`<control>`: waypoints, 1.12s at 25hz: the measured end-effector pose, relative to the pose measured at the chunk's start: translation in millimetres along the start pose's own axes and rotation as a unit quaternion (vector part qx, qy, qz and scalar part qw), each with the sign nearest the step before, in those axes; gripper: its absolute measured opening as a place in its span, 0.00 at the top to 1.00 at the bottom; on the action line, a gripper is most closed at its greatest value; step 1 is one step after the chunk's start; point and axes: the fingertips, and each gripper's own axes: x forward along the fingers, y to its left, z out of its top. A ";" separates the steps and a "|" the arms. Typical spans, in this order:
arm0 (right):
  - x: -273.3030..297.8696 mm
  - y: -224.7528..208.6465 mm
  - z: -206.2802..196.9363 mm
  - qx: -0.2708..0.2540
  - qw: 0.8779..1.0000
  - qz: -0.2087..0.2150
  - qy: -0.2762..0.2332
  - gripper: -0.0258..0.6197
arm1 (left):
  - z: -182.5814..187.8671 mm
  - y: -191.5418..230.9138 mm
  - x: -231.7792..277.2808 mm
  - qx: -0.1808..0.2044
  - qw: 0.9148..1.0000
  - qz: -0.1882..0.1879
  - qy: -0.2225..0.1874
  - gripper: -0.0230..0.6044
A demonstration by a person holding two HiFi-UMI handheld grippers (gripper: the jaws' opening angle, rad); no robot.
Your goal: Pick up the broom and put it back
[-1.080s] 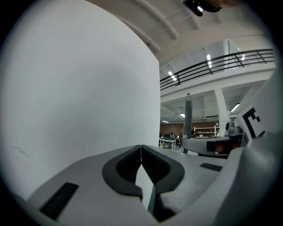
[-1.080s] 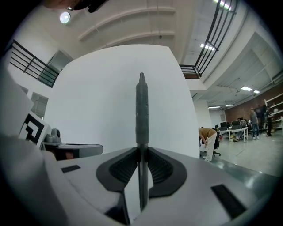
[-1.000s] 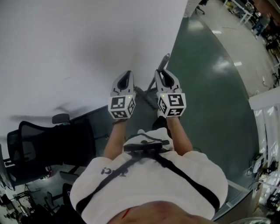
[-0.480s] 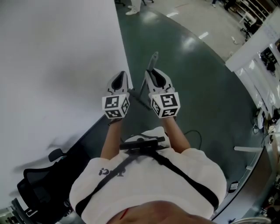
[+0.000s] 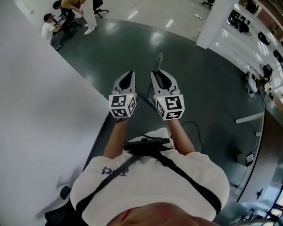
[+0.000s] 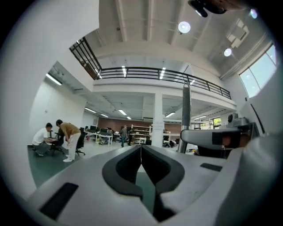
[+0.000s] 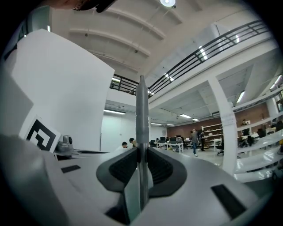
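The broom shows only as a grey metal handle (image 7: 142, 110), standing upright between the pads of my right gripper (image 7: 141, 155), which is shut on it. In the head view the handle (image 5: 159, 59) sticks up past the right gripper (image 5: 158, 77), and its lower part slants down to the left between my hands. My left gripper (image 5: 128, 80) is held level beside it, a hand's width to the left, apart from the broom. Its jaws (image 6: 140, 151) meet with nothing between them. In the left gripper view the handle (image 6: 186, 112) rises at the right. The broom head is hidden.
A tall white partition wall (image 5: 40, 110) runs along my left. Dark green floor (image 5: 199, 79) stretches ahead. Two people (image 5: 66, 13) work at a chair far ahead on the left. A white pillar (image 5: 216, 22) and desks stand at the far right, and a cable (image 5: 196, 130) lies on the floor.
The whole view has swung: the white wall has slid off to the left and open floor now lies ahead. Both grippers keep their side-by-side pose, the right one still holding the handle.
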 end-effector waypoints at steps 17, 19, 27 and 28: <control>-86.6 -338.2 -38.0 0.003 0.972 -0.236 0.001 0.83 | -59.4 -268.7 256.3 0.012 0.971 -0.235 0.046 0.94; -96.7 -377.0 -48.3 0.007 0.966 -0.259 0.005 0.83 | -71.9 -298.7 288.3 0.007 0.965 -0.258 0.047 0.94; -81.7 -532.3 -79.8 0.008 0.952 -0.305 0.040 0.83 | -93.5 -386.2 451.2 -0.019 0.949 -0.311 0.047 0.94; -77.0 -549.0 -81.9 0.005 0.949 -0.312 0.042 0.83 | -92.4 -391.8 471.5 -0.020 0.948 -0.316 0.041 0.94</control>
